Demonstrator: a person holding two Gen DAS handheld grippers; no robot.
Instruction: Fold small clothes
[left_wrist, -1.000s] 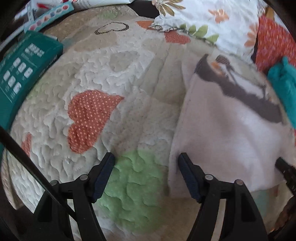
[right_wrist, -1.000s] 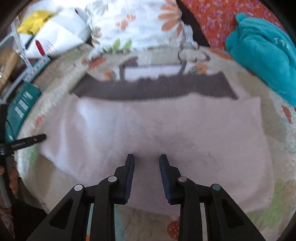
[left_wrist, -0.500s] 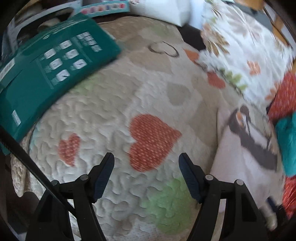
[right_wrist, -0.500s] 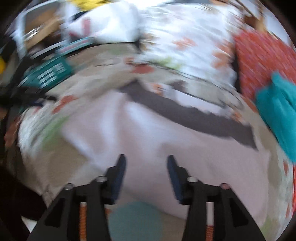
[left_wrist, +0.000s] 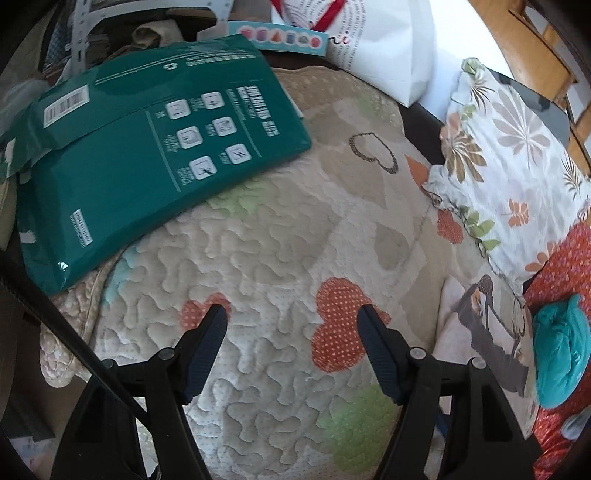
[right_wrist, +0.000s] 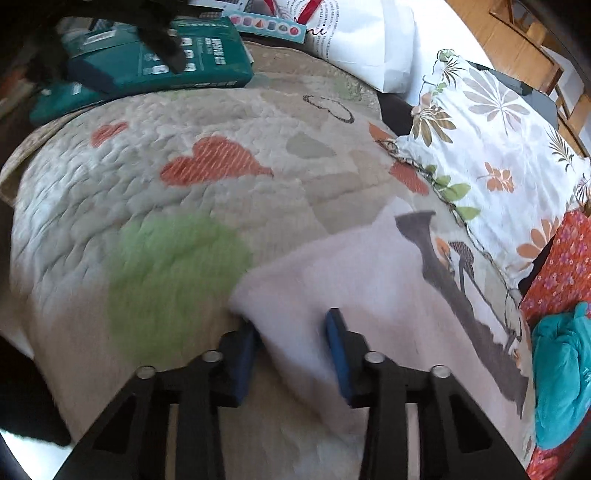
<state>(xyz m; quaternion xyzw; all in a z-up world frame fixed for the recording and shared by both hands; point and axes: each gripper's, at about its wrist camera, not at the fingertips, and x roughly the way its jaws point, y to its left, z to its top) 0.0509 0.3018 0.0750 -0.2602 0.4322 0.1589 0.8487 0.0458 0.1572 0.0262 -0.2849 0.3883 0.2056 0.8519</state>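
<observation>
A pale pink garment (right_wrist: 362, 273) with a dark grey band lies flat on the heart-patterned quilt (right_wrist: 207, 184). My right gripper (right_wrist: 293, 334) is open, its jaws either side of the garment's near left corner, which rises between them. In the left wrist view the garment (left_wrist: 458, 332) shows only at the right edge. My left gripper (left_wrist: 291, 325) is open and empty above the bare quilt (left_wrist: 280, 243), well left of the garment.
A green flat box (left_wrist: 147, 147) lies on the quilt's far left corner. A floral pillow (left_wrist: 517, 155), a red patterned cushion (right_wrist: 561, 258) and a teal cloth bundle (right_wrist: 561, 369) sit along the right. A white bag (left_wrist: 388, 44) stands at the back.
The left gripper has swung left, away from the garment, over bare quilt. The right gripper has opened wider and shifted from the garment's near edge middle to its left corner.
</observation>
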